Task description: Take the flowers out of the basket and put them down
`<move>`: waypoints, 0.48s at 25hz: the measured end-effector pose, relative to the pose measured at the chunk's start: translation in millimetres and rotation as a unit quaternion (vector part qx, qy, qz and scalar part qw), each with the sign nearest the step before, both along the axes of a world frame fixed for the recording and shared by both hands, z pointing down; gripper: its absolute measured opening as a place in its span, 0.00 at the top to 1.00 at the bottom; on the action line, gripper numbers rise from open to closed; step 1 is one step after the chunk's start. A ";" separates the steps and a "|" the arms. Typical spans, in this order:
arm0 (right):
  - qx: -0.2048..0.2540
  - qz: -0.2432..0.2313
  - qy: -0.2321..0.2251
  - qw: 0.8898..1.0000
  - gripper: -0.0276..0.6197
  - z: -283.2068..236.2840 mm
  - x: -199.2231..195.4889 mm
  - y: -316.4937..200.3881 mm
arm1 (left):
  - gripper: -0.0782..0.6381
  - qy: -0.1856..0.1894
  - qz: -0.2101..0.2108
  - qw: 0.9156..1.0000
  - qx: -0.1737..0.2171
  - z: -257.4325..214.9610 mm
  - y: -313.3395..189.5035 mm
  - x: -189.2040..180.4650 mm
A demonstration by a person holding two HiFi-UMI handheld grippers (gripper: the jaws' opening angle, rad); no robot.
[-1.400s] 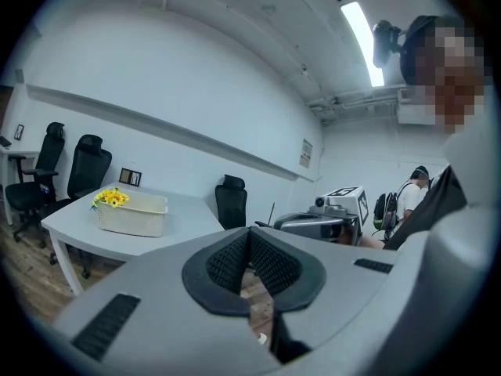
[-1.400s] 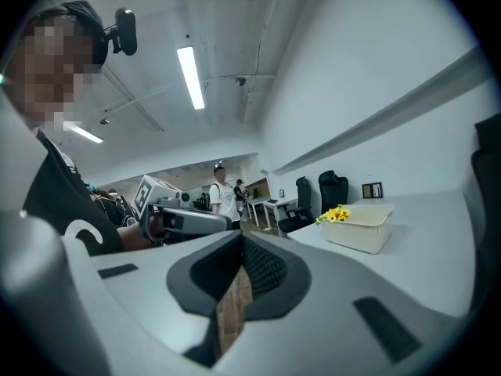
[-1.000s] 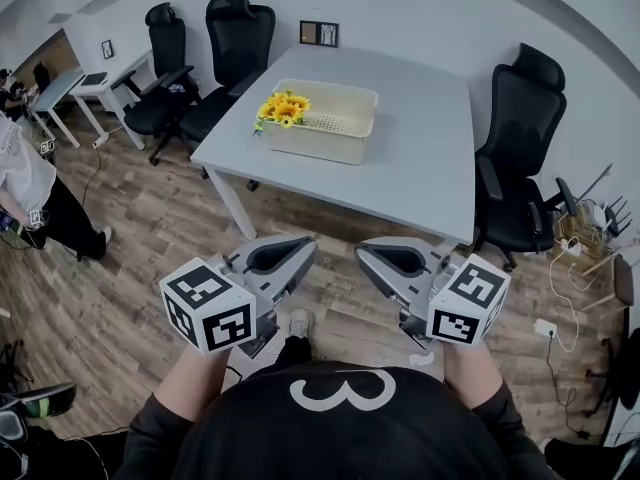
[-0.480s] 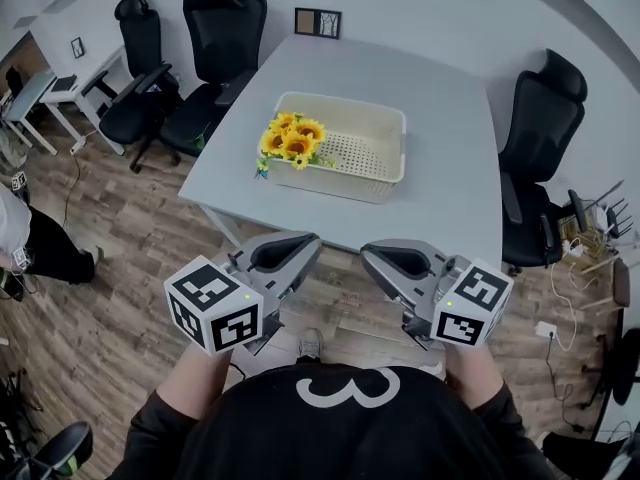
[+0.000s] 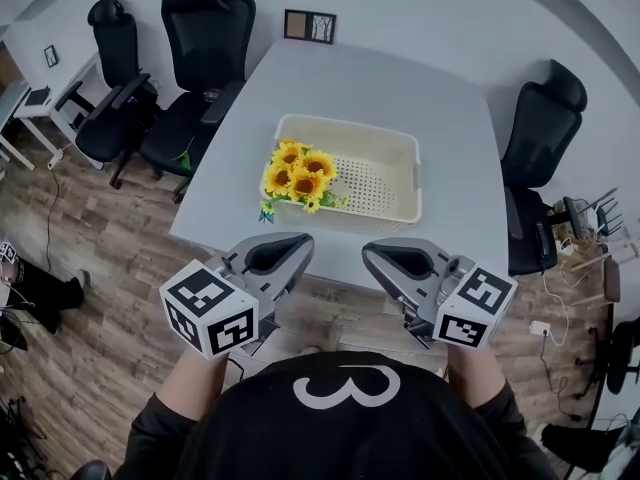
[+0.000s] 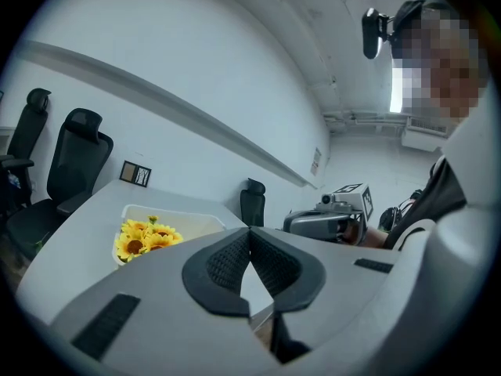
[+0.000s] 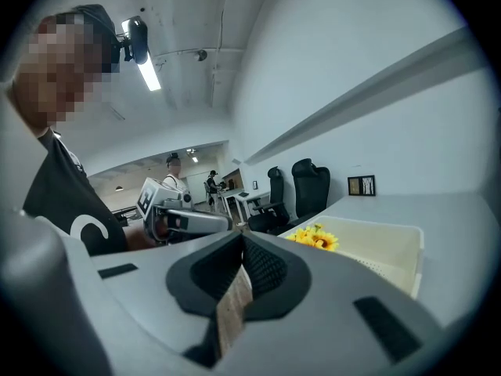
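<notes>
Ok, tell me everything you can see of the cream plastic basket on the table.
The cream rectangular plastic basket is open-topped, with solid sloping walls and a perforated floor. It sits flat on the pale grey table, near the edge closest to the person. A bunch of yellow sunflowers lies at its end on the head view's left, spilling over the rim. Nothing else touches it.

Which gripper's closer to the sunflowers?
Left. The left gripper is straight in front of the sunflowers, short of the table; the right gripper faces the empty end of the basket.
</notes>
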State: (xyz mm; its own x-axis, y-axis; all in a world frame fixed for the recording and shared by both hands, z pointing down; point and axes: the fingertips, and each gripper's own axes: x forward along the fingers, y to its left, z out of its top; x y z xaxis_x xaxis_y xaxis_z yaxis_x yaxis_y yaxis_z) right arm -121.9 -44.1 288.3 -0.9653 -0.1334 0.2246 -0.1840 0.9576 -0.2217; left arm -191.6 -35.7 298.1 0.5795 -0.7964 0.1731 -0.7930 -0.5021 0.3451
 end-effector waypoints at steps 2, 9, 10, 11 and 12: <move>0.001 0.001 0.001 1.000 0.94 -1.4 -4.3 -7.7 | 0.88 0.006 0.003 1.000 -0.002 1.6 -7.0 -2.9; 0.000 -0.008 -0.004 1.000 0.94 3.8 -13.0 -35.0 | 0.88 0.047 -0.015 0.999 -0.004 -1.1 -34.0 -17.1; -0.001 -0.012 -0.005 1.000 0.94 4.8 -14.0 -39.2 | 0.88 0.040 -0.016 0.999 -0.005 -1.3 -37.5 -17.7; -0.002 -0.015 -0.006 1.000 0.94 5.2 -15.3 -44.0 | 0.88 0.030 -0.018 0.999 -0.004 -1.0 -41.3 -18.3; -0.002 -0.019 -0.007 1.000 0.94 4.8 -17.2 -49.3 | 0.88 0.019 -0.021 1.000 -0.003 -0.5 -45.6 -19.2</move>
